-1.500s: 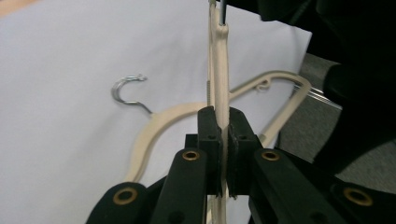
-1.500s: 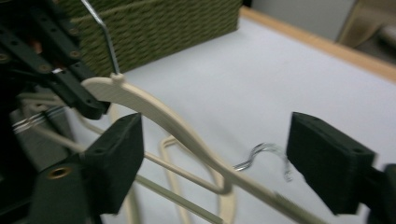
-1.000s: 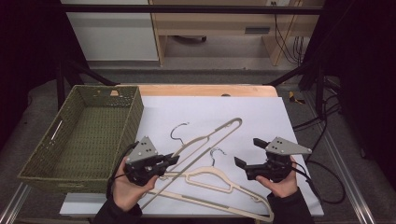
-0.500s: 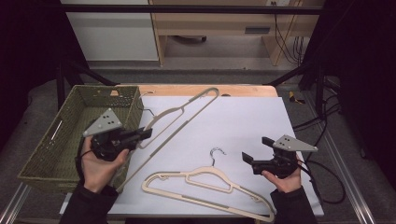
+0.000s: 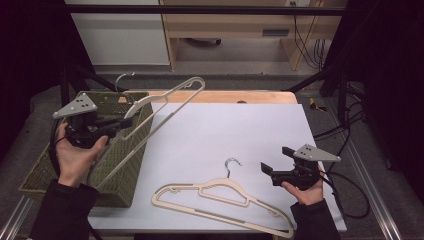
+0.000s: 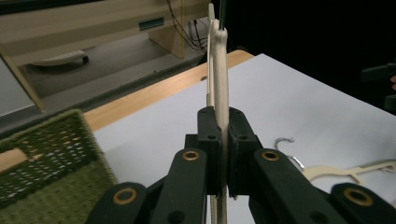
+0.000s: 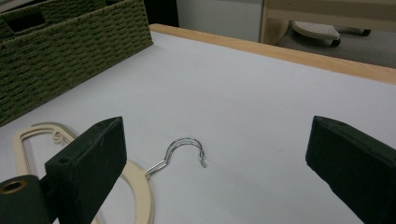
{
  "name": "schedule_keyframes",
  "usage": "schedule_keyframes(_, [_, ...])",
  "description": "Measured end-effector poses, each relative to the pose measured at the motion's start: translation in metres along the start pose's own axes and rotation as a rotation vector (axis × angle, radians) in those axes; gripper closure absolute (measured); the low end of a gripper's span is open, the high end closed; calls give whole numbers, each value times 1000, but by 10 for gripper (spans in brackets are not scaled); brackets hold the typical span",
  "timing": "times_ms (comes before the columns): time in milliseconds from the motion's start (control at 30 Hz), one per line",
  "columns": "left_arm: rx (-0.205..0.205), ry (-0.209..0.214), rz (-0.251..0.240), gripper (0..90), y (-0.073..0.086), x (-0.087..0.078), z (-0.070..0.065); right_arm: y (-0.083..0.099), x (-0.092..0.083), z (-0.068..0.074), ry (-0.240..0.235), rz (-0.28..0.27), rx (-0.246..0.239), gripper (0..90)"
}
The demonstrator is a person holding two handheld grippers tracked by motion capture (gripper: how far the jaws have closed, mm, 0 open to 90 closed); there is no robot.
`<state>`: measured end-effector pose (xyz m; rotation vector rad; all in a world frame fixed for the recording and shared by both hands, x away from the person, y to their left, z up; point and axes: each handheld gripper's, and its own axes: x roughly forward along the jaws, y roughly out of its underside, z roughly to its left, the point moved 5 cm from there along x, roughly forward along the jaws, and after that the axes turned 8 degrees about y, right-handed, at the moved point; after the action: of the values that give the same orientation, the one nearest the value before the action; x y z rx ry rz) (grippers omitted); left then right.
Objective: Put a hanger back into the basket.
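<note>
Hanger one [image 5: 165,102], cream plastic, is hanging in the air over the green basket [image 5: 35,175], clamped edge-on by the left gripper [image 5: 120,125]. Hanger two [image 5: 220,197] is lying flat on the white table [image 5: 225,130] (hook toward the wide-open right gripper [image 5: 265,170], just beside it).

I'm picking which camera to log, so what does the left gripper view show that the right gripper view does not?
Left gripper view: its jaws pinch a cream hanger edge-on, raised above the white sheet.

Right gripper view: its own black jaws stand wide apart over the sheet, with the metal hook of the flat hanger between them, untouched.

Both: the green basket, the wooden table edge and the flat hanger.
</note>
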<state>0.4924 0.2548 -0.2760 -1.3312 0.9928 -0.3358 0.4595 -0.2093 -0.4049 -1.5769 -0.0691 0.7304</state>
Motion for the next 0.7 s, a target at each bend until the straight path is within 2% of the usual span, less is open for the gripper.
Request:
schedule_keyframes(167, [-2, -27, 12, 859, 2, -14, 21, 1, 2, -1, 9, 10, 4, 57])
schedule_keyframes(333, [18, -60, 29, 858, 9, -23, 38, 2, 2, -1, 10, 13, -5, 58])
schedule_keyframes(533, [5, -89, 40, 858, 20, -36, 62, 2, 3, -1, 13, 12, -4, 58])
schedule_keyframes(700, [19, -101, 69, 858, 33, -46, 78, 2, 3, -1, 15, 19, -2, 58])
